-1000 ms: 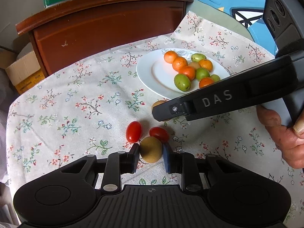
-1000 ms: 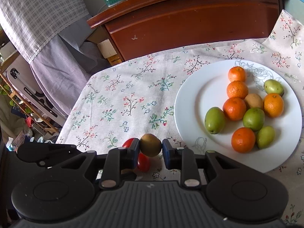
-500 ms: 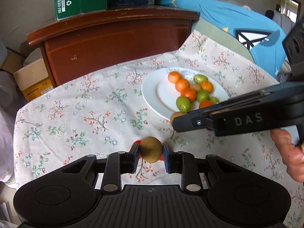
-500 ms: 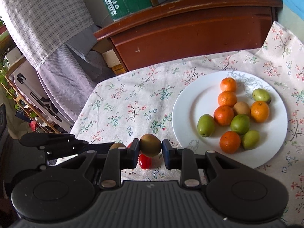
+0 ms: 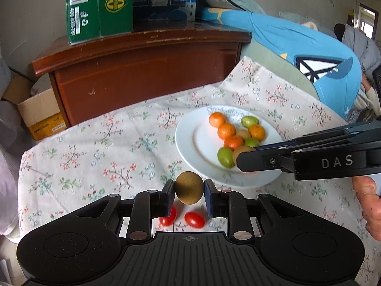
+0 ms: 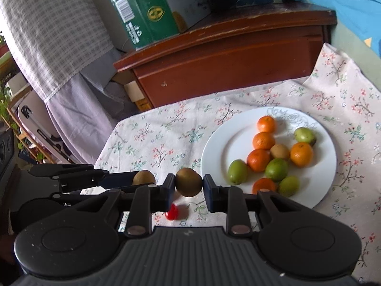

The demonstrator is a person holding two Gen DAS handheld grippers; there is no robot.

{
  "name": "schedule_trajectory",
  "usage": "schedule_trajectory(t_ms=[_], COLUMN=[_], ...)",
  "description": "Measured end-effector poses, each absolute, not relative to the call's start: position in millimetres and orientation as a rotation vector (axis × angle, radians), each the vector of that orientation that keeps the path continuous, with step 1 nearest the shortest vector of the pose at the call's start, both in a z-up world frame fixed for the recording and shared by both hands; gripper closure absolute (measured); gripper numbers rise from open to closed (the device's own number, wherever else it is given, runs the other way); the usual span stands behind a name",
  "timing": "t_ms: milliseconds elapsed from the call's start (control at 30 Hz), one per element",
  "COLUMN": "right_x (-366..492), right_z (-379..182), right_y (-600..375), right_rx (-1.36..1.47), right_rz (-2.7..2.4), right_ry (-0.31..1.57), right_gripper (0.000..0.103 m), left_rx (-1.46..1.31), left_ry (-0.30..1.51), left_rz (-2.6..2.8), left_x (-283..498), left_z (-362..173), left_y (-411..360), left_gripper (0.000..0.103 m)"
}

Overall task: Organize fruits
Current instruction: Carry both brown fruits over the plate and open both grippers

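My left gripper (image 5: pixel 189 195) is shut on a brown kiwi (image 5: pixel 189 187), held above the flowered cloth near two cherry tomatoes (image 5: pixel 194 219). My right gripper (image 6: pixel 188 189) is shut on a second brown kiwi (image 6: pixel 188 182), held over the cloth left of the white plate (image 6: pixel 219 143). The plate (image 5: pixel 188 138) holds several mandarins (image 6: pixel 263 140), green fruits (image 6: pixel 237 172) and a small kiwi (image 6: pixel 279 150). In the left wrist view the right gripper's fingers (image 5: pixel 262 160) reach over the plate's near edge with its kiwi (image 5: pixel 240 151). The left gripper's kiwi (image 6: pixel 143 177) shows in the right wrist view.
A brown wooden cabinet (image 5: pixel 147 71) stands behind the table with green (image 5: pixel 100 7) and blue boxes on it. A blue cushion (image 5: pixel 297 47) lies at the right. A cardboard box (image 5: pixel 40 116) sits on the floor at left. One cherry tomato (image 6: pixel 172 212) shows under the right gripper.
Both grippers have risen from the cloth with their kiwis. The left kiwi has been lifted off the table, away from the tomatoes. The right gripper has moved towards the plate.
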State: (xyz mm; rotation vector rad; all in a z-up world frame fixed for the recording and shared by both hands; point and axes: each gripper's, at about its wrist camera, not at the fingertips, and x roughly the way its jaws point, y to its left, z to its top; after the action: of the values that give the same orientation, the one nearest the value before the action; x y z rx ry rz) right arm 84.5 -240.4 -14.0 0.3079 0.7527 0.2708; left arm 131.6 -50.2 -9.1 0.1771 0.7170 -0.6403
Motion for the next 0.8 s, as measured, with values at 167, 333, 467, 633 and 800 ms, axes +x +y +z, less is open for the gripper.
schedule_trajectory(t_ms=[167, 333, 467, 633, 800], right_x=[85, 88, 92, 99, 108], right_z=[-4, 6, 10, 7, -1], right_y=[-253, -270, -284, -297, -305], right_rx=[0.326, 0.359, 0.386, 0.422, 0.451], right_rz=[0.245, 0.204, 0.161, 0.099, 0.065], right_ry=[0.714, 0.669, 0.644, 0.636, 0.65], right_gripper=[0.077, 0.077, 0.077, 0.077, 0.077], left_rx=[0.158, 0.137, 0.128, 0.111, 0.106], left_ry=[0.695, 0.666, 0.651, 0.666, 0.685], left_rz=[-0.64, -0.643, -0.637, -0.633, -0.636], left_x=[137, 146, 156, 168, 176], left_z=[-1, 6, 9, 5, -1], left_y=[-57, -67, -75, -86, -95], left_gripper=[0.079, 0.079, 0.079, 0.079, 0.079])
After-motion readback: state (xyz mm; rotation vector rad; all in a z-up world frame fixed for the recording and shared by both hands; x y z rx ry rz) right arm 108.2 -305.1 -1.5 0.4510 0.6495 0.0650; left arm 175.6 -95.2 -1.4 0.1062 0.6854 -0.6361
